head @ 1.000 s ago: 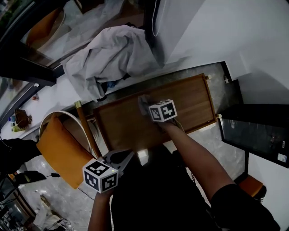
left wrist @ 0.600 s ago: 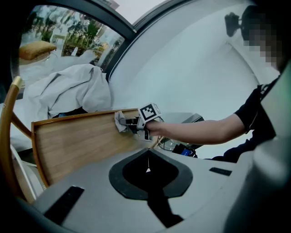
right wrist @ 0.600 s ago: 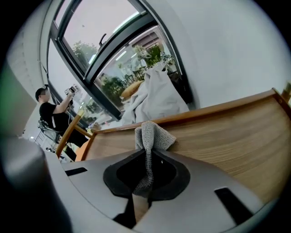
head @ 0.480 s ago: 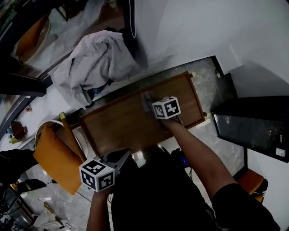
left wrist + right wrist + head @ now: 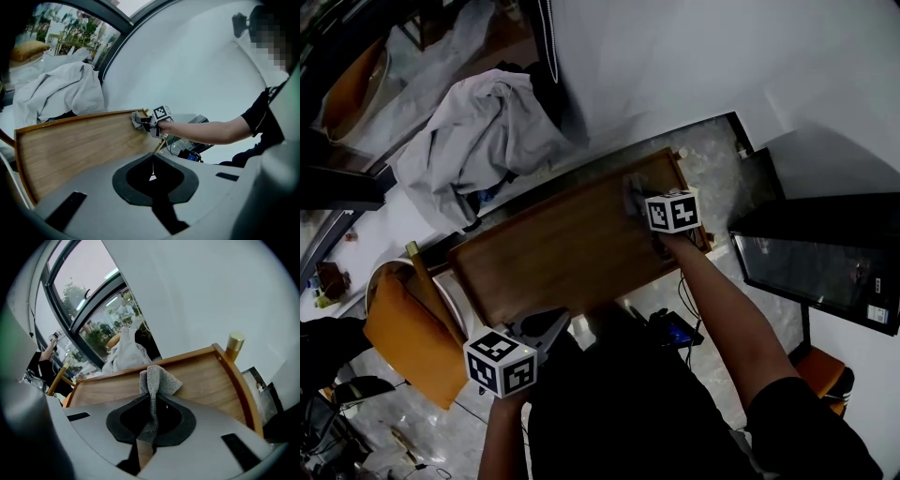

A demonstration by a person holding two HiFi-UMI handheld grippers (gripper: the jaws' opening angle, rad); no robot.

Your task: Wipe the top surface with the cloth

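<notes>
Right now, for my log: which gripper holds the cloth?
The right gripper, shut on the grey cloth; the left gripper is shut and empty.

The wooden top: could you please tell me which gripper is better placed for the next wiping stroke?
Right. The right gripper is shut on the cloth over the wooden top; the left gripper is shut, empty and off its near edge.

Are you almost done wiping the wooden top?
Done: the cloth is picked up, pinched in the right gripper. In hand: it sits on the wooden top near its right end. Left: no wipe marks show, so I can't tell how much of the long stretch toward the left gripper, shut and empty, remains.
</notes>
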